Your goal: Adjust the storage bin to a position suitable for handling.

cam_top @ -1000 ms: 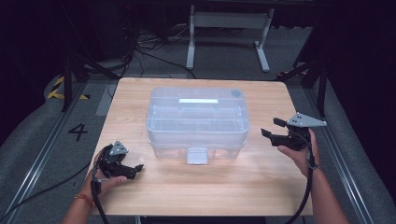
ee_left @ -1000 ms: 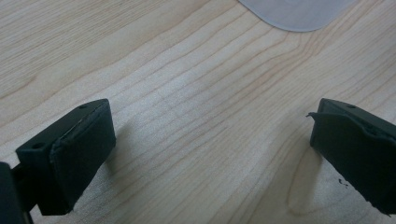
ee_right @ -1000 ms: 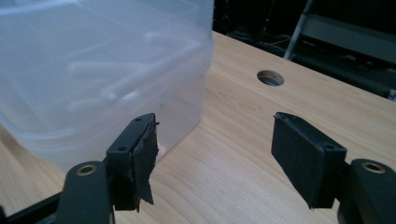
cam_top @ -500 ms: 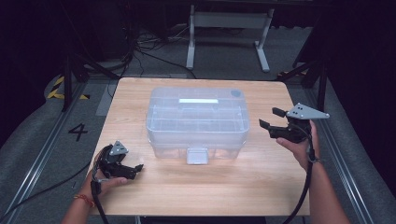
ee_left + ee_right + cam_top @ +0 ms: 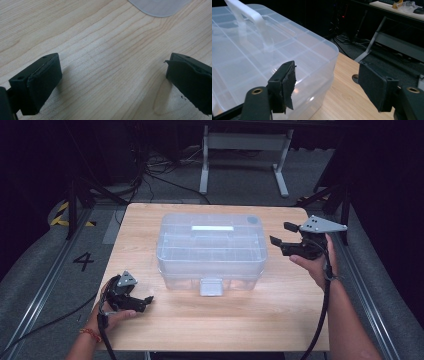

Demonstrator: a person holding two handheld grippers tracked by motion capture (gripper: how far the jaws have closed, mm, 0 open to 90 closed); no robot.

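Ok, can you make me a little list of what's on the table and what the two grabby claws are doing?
table: light wooden top
main thing: clear plastic box in the middle of the table, lid on
box handle: white, lying on the lid
box latch: on the front side, facing the person
left gripper: open, low over bare wood near the front left corner, holding nothing
right gripper: open, raised beside the box's right end, pointing at it, holding nothing
touching the box: neither gripper
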